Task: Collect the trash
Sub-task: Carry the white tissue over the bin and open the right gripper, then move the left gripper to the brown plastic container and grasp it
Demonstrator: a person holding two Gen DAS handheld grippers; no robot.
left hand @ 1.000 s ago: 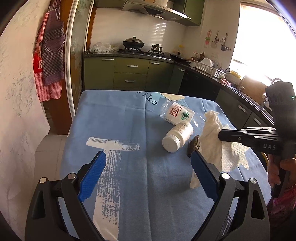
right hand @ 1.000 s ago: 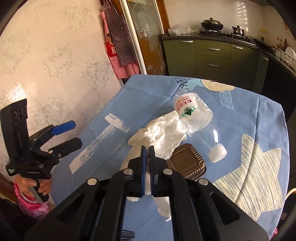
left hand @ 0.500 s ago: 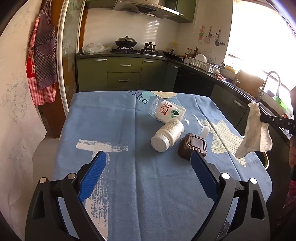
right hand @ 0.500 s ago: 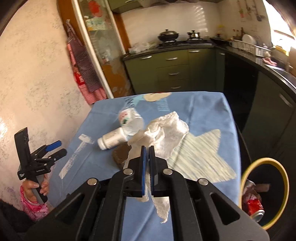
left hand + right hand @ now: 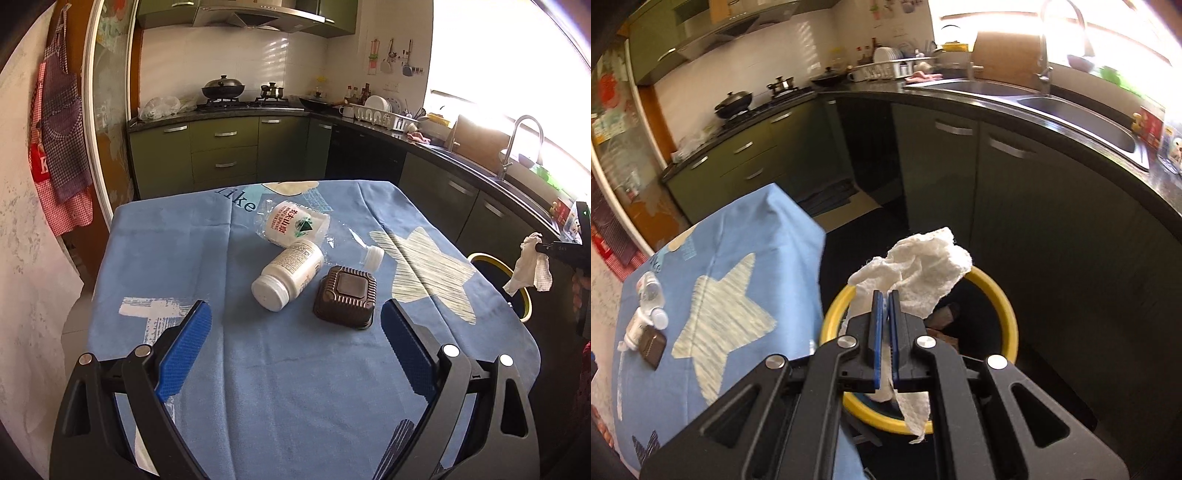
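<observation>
My right gripper [image 5: 885,295] is shut on a crumpled white paper towel [image 5: 919,273], which hangs over the yellow-rimmed trash bin [image 5: 1004,302] beside the table. From the left wrist view the same paper towel [image 5: 532,267] dangles from the right gripper [image 5: 543,246] above the bin [image 5: 521,291]. My left gripper [image 5: 295,328] is open above the blue tablecloth [image 5: 258,369]. Ahead of it lie a white pill bottle [image 5: 290,273], a brown plastic tray [image 5: 345,297] upside down, and a crushed clear water bottle [image 5: 295,225] with a white cap [image 5: 373,256].
Green kitchen cabinets [image 5: 221,155] and a dark counter with a sink [image 5: 1082,114] run behind and to the right of the table. Trash lies inside the bin. Aprons [image 5: 59,122] hang on the left wall. The table's right edge [image 5: 820,280] drops beside the bin.
The right gripper carried the paper towel off the table, rightward, to above the bin, rolling as it went. The left gripper moved closer over the table; the brown tray is now uncovered.
</observation>
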